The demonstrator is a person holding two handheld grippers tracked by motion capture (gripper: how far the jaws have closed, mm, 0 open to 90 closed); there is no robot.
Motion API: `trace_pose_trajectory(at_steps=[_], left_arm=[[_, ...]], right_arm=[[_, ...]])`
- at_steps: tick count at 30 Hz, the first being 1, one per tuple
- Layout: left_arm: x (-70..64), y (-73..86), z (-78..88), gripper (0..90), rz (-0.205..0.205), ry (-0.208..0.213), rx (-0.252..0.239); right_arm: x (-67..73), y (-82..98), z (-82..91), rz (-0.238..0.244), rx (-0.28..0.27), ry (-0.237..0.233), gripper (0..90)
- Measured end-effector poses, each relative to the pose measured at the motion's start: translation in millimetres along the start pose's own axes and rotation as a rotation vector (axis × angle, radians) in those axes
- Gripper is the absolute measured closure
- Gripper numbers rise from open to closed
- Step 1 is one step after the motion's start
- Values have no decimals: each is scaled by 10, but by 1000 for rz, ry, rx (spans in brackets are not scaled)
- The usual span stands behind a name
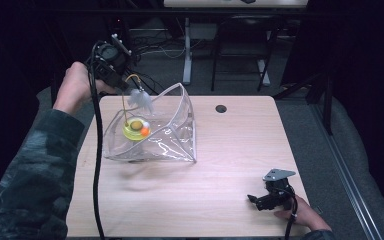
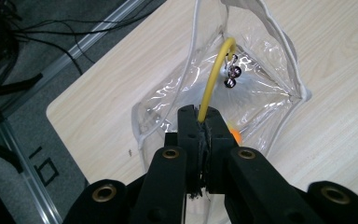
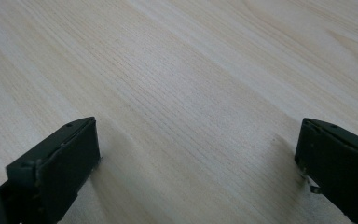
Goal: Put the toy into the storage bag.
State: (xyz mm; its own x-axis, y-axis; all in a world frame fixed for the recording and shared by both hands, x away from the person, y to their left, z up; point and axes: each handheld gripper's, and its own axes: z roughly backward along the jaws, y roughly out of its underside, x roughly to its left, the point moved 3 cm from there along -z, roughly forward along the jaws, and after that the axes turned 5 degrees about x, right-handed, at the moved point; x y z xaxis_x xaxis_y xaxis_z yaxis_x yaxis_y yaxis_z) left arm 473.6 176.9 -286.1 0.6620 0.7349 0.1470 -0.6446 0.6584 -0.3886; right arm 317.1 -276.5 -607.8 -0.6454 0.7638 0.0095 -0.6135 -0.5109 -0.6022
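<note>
Lowering a cat toy into a clear plastic pouch looks like the step in hand. At the upper left of the high view, the left gripper [image 1: 121, 82] has its jaws clamped together on the toy's yellow wand [image 1: 125, 102], which curves down to a white feather tuft [image 1: 141, 99] just above the pouch's [image 1: 180, 127] open mouth. The toy's yellow base [image 1: 134, 129], with an orange ball [image 1: 144, 132] on it, already sits inside, left of centre in that view. In the left gripper view the wand [image 2: 213, 79] rises out of the shut jaws, and two small bells [image 2: 233, 76] hang near its tip, over the clear plastic [image 2: 279, 56].

At the lower right, the right gripper [image 1: 256, 200] rests on the wooden table [image 1: 230, 165], jaws wide apart and holding nothing.

My judgement: the next move calls for easing the wand and feathers below the rim before letting go, perhaps with the idle gripper steadying the floppy pouch.
</note>
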Motion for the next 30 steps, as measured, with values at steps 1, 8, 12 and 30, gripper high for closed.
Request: trace_pose_trajectory(at_steps=[1,8,12,30], left_arm=[[0,0,-16,882,1,1,1],[-16,6,-164,882,0,23,15],[-18,13,-240,882,7,31,21],[-38,53,-576,881,12,55,56]], right_arm=[[1,-1,-1,-1,-2,-2,0],[-2,1,1,2,3,4,0],[-1,0,1,1,2,2,0],[0,0,0,0,-1,-2,0]])
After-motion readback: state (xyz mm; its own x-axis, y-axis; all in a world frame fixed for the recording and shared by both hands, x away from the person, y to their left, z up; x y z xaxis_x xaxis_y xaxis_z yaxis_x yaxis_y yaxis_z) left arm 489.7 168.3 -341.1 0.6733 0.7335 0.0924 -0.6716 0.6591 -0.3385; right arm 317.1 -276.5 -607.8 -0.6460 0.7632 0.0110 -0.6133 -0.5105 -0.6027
